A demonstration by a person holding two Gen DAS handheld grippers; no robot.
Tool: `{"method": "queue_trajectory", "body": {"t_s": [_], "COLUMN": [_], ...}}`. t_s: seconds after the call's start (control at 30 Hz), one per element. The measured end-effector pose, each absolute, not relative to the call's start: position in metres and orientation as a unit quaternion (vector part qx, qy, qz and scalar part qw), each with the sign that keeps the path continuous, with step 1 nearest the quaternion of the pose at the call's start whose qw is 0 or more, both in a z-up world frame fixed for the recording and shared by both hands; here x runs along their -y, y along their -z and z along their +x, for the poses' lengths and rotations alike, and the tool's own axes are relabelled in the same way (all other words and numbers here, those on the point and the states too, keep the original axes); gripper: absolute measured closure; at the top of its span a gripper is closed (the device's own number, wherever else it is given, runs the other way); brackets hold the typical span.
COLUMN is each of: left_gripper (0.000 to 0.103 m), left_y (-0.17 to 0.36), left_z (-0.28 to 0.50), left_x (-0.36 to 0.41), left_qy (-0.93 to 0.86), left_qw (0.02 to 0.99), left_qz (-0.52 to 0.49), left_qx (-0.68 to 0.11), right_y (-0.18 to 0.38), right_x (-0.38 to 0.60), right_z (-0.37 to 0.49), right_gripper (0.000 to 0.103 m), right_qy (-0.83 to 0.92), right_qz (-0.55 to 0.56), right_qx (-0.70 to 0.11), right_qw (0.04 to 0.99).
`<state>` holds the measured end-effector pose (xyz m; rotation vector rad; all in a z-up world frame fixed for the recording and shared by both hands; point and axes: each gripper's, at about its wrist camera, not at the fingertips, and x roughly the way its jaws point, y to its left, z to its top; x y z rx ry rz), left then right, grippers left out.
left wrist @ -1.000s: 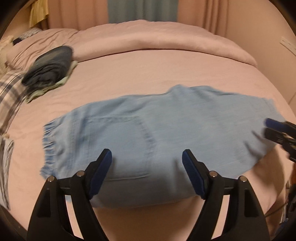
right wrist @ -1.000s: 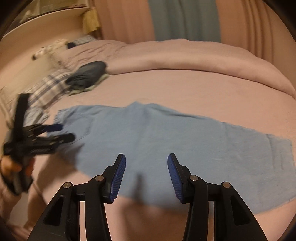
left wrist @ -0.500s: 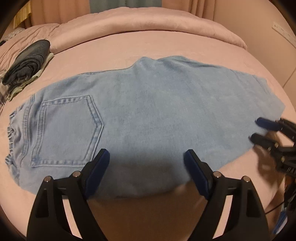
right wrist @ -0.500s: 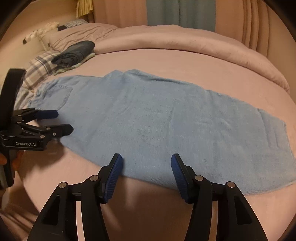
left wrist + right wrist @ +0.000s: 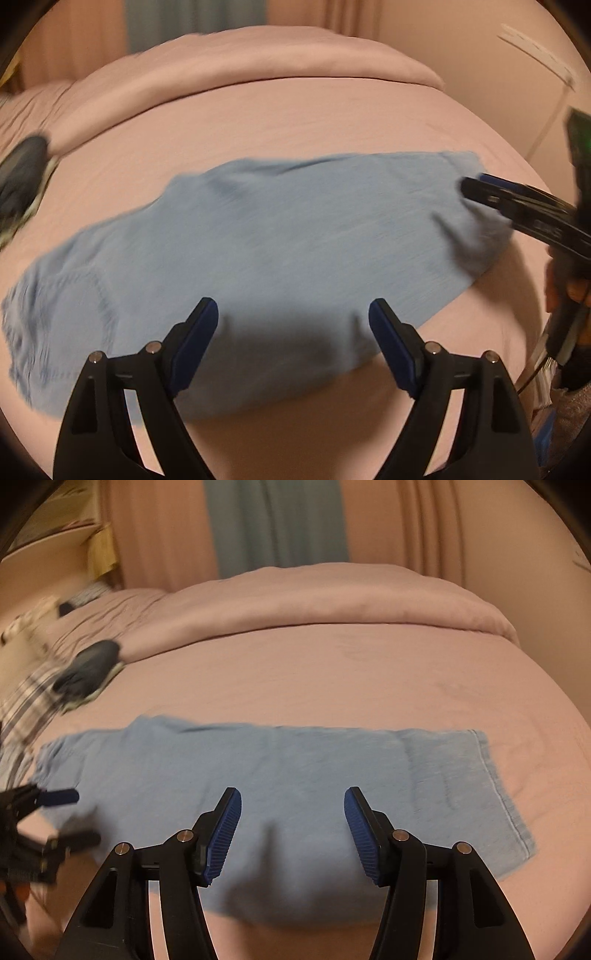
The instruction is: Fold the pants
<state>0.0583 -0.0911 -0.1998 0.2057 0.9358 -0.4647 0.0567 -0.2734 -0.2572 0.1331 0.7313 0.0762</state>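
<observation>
Light blue denim pants (image 5: 258, 251) lie flat across the pink bed, folded lengthwise, waist and back pocket (image 5: 70, 295) at the left, hem (image 5: 498, 786) at the right. My left gripper (image 5: 291, 317) is open and empty, just above the near edge of the pants at mid-length. My right gripper (image 5: 291, 808) is open and empty over the near edge of the legs; in the left wrist view (image 5: 476, 188) it hovers at the hem end. The left gripper shows in the right wrist view (image 5: 74, 816) near the waist.
A folded dark garment (image 5: 88, 668) on a pale one lies at the back left of the bed. Plaid fabric (image 5: 26, 709) lies by it. A rolled pink duvet (image 5: 314, 598) runs along the far side. Curtains (image 5: 277, 520) hang behind.
Both grippers have shifted over the pants and both views are motion-blurred. The right gripper now shows closer to the hem end. Both stay open; the pants lie as before.
</observation>
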Motion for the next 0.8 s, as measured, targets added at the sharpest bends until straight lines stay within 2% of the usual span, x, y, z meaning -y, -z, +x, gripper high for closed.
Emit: {"method": "queue_trajectory", "body": {"t_s": [0.27, 0.4, 0.47, 0.8], "left_gripper": [0.019, 0.017, 0.016, 0.017], "left_y": [0.225, 0.235, 0.236, 0.228], "left_z": [0.064, 0.060, 0.058, 0.035], "left_x": [0.150, 0.151, 0.147, 0.138], "left_qy": [0.268, 0.266, 0.270, 0.282], "left_qw": [0.832, 0.832, 0.829, 0.820], "left_qz": [0.124, 0.116, 0.113, 0.157], "left_qx": [-0.470, -0.473, -0.476, -0.473], "right_y": [0.296, 0.299, 0.299, 0.294], "right_x": [0.296, 0.286, 0.281, 0.289], "right_z": [0.050, 0.033, 0.024, 0.003], "right_gripper": [0.044, 0.033, 0.033, 0.033], "right_qy": [-0.005, -0.012, -0.006, -0.005], "right_qz": [0.070, 0.025, 0.002, 0.026], "right_qx": [-0.401, -0.393, -0.387, -0.388], "right_qw": [0.913, 0.919, 0.922, 0.921]}}
